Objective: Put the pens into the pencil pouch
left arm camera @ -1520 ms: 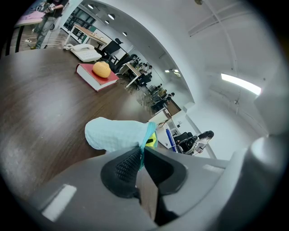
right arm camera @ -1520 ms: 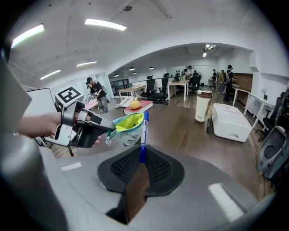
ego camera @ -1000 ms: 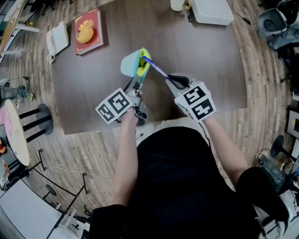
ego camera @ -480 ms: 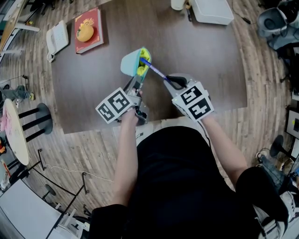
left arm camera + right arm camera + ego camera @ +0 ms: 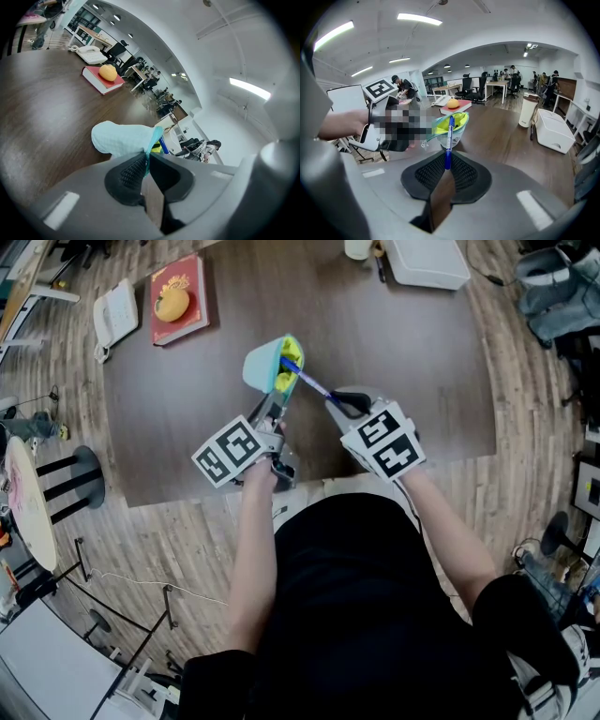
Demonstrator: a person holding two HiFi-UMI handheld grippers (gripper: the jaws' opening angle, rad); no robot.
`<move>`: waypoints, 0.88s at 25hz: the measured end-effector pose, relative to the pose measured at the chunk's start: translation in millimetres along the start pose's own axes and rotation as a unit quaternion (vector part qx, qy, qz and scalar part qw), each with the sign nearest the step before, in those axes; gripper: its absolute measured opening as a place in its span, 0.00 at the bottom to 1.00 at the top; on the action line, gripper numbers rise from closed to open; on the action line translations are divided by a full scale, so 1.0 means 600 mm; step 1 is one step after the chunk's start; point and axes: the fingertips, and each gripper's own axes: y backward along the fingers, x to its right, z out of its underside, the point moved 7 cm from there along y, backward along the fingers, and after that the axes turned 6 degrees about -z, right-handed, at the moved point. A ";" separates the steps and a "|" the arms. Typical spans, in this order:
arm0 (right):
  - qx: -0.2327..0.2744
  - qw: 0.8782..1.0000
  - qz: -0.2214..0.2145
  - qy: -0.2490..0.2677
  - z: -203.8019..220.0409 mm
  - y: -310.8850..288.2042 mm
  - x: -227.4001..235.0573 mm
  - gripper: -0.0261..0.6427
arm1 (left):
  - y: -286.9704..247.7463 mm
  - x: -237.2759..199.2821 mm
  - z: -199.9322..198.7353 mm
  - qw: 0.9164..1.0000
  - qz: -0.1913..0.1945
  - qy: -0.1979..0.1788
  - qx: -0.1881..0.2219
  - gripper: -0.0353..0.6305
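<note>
We are on the insertion step. The slim blue pen has its tip at the open mouth of the pale blue fabric pencil pouch with yellow-green lining, which is held over the dark brown wooden table with its mouth turned toward the pen.

To do this well, we judge that the pen's shaft should stay lined up with the pouch's long axis. It should slide in along the yellow lining rather than against the zip edge, and be let go only once most of the barrel is inside the pouch, so it cannot tip back out. The hand on the pouch should neither slacken nor twist. The risk we see is the tip catching the teal rim and pushing the soft pouch shut.

The left gripper has its jaws nearly together, pinching the thin teal edge of the pouch mouth between the ribbed pads, while the pouch's body bulges out beyond them. The right gripper has its jaws at a narrow gap, clamped on the rear end of the pen, which sticks straight out toward the pouch mouth. In the head view the tip appears just inside the pouch, though we cannot be sure
</note>
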 end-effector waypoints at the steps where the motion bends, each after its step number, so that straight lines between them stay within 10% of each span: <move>1: 0.000 1.000 0.000 0.000 -0.001 0.000 -0.001 0.11 | 0.001 0.000 0.000 1.000 0.000 0.000 0.000 0.09; 22: 0.000 1.000 0.011 0.014 -0.030 0.010 -0.003 0.11 | 0.000 -0.002 -0.004 1.000 0.001 0.003 0.000 0.09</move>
